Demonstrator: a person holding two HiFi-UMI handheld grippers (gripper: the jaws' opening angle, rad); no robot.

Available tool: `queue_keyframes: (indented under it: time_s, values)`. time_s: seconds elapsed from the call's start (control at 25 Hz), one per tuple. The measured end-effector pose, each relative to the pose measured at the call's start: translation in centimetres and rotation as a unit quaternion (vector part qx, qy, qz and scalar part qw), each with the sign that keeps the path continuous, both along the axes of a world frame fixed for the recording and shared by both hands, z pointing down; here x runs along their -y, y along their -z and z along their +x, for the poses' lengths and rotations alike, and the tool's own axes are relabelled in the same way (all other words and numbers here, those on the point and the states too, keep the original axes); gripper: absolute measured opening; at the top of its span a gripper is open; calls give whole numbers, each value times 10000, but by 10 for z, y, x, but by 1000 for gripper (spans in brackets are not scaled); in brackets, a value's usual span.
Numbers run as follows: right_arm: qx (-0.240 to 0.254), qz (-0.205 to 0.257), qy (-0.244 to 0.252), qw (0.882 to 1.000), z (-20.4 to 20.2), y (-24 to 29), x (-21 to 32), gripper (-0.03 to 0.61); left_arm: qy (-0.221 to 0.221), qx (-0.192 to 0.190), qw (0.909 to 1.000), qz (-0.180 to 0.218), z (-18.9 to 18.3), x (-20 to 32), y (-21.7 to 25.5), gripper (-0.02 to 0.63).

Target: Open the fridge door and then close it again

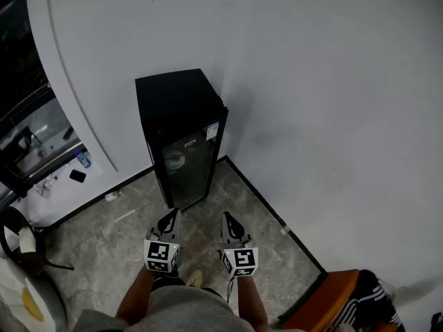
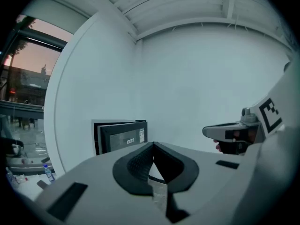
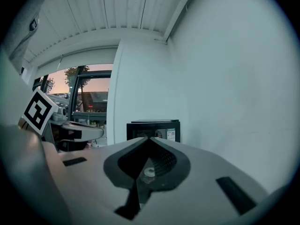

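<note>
Standing upright in the corner of a white-walled room, a tall black fridge (image 1: 181,133) has its long axis vertical and its glass door (image 1: 185,163) turned toward the person holding the two tools, well ahead of both sets of fingertips and out of their reach. The door lies flush with the cabinet, and a small pale sticker (image 1: 212,131) sits at its upper corner on the side of the right gripper. The left gripper (image 1: 168,221) is held just above level ground at the person's front, its fingers (image 2: 136,165) pressed together tip to tip with nothing between them; from its own camera the fridge shows ahead and a little to the left of the closed tips. The right gripper (image 1: 232,225) is carried alongside, near but apart from the left, and its fingers (image 3: 164,161) are likewise brought fully together and hold nothing; from its camera the fridge stands almost straight beyond the tips. Both tools point toward the door, each with its marker cube at the rear. Grey stone-patterned floor (image 1: 228,206) stretches between the fingertips and the base of the fridge. Off to the left of the left fingers a small bottle (image 1: 83,160) rests on a white ledge under a window, and behind the right fingers an orange seat (image 1: 332,296) meets the wall.
</note>
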State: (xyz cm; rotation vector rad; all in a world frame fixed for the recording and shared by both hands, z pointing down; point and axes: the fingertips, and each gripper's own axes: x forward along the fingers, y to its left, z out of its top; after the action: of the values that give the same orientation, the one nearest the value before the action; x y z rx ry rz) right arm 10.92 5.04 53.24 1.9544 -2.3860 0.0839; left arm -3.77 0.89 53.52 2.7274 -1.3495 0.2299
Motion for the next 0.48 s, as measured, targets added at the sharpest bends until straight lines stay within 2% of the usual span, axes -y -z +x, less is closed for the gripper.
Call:
queue_keyframes:
  time_s: [0.48]
  values:
    - [-58, -171, 282, 9994, -33, -9, 60, 23, 501, 98, 9987, 42, -58, 79, 5, 5]
